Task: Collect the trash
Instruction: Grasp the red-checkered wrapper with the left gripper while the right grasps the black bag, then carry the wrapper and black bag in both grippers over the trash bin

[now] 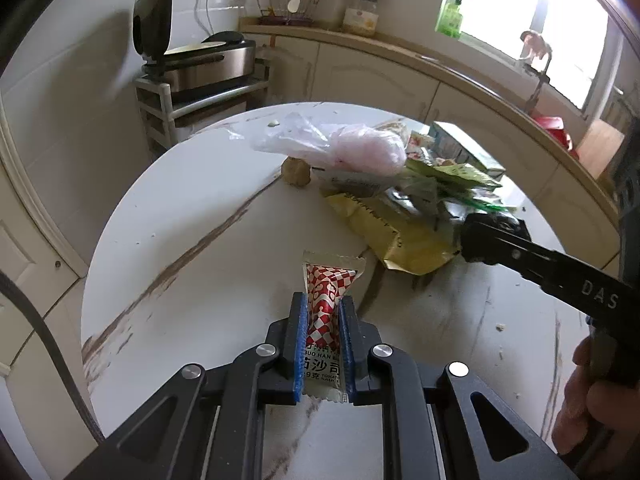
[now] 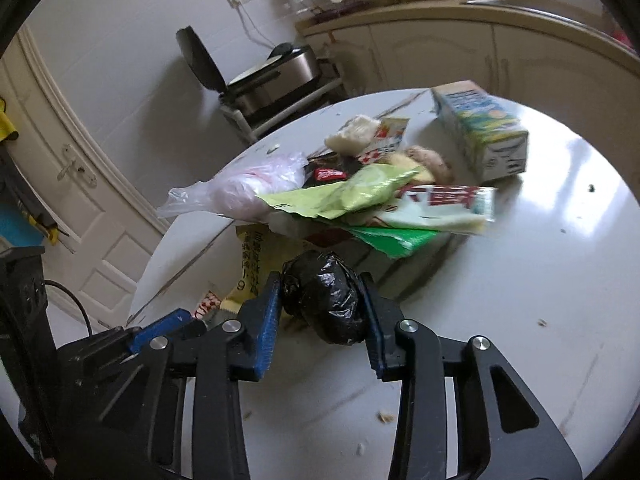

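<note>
Left tongs (image 1: 323,308) grip a red-checked sauce sachet (image 1: 326,300), right tongs (image 2: 320,300) clamp a crumpled black plastic ball (image 2: 324,296), while the wrapper heap (image 2: 360,196) at twelve o'clock on the white round table (image 2: 560,240) remains uncollected

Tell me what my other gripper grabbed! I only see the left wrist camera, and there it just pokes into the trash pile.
Observer: The right gripper is shut on a crumpled black bag.
Operator: Is anything red hiding in the pile?
Observer: Yes, a small red wrapper sits just behind the light green wrapper.
Operator: Is the box standing up?
Observer: No, the carton lies on its side on the table, beyond the pile.
</note>
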The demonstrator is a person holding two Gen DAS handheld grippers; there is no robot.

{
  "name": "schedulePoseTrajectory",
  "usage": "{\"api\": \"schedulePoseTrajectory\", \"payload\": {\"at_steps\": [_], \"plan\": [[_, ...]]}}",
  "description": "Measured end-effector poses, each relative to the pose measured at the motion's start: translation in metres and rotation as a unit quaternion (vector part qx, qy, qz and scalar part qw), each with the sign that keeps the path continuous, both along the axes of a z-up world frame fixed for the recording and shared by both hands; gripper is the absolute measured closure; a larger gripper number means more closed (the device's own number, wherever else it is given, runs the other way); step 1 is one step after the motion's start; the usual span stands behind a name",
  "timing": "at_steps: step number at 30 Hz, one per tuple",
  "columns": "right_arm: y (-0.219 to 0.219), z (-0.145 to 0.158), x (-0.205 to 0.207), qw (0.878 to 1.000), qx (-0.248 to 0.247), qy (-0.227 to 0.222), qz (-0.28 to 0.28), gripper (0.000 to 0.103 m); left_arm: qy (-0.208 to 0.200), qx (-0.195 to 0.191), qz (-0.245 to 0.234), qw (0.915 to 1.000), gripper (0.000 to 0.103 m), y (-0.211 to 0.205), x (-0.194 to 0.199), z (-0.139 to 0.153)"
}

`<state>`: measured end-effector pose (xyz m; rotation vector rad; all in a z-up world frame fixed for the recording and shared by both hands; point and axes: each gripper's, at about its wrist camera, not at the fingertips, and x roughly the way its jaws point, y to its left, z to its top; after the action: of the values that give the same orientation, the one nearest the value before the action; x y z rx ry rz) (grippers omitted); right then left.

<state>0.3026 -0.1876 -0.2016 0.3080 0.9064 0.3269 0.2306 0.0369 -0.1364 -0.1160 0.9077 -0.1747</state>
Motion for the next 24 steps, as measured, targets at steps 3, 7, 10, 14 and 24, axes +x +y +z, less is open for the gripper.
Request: {"api": "schedulePoseTrajectory", "payload": {"at_steps": [3,7,10,14,24], "plan": [[-0.011,0.005,-0.012,1.000,0.001,-0.005,-0.013,0.068,-0.005,0.000,-0.001,1.0000,0.092,-0.002,-0.007,0.005],[-0.026,0.013,-0.028,1.000,-0.001,-0.012,-0.029,0.068,-0.017,0.000,-0.003,0.9998,0.092,-0.007,-0.018,0.018],[-0.038,0.017,-0.038,0.999,0.001,-0.017,-0.040,0.068,-0.035,0.000,-0.011,0.9993,0.092,-0.016,-0.028,0.034],[-0.057,0.029,-0.054,0.998,0.008,-0.032,-0.055,0.068,-0.057,-0.001,-0.027,0.9980,0.092,-0.036,-0.041,0.052],[-0.116,0.066,-0.098,0.992,0.014,-0.075,-0.100,0.068,-0.100,-0.014,-0.097,0.9901,0.092,-0.112,-0.062,0.089]]}}
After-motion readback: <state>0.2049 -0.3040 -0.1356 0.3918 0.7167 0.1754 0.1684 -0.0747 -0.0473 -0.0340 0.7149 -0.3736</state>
